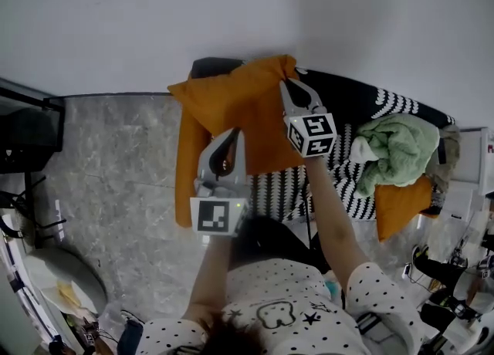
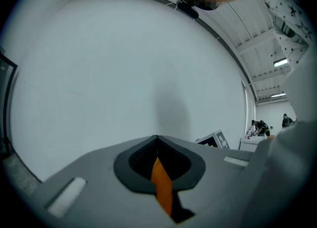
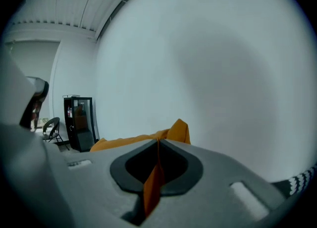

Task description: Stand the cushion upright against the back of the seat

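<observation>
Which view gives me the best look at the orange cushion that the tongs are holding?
The head view: it shows most of the orange cushion, with the left tongs and right tongs clamped on it. The left gripper view shows only a pinched orange strip. The right gripper view adds a sliver of its top edge.

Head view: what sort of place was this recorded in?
Probably a lab or workshop hall with a staged seating corner: a striped-covered seat against a bare white wall, a grey speckled floor, a strip-lit panelled ceiling.
</observation>
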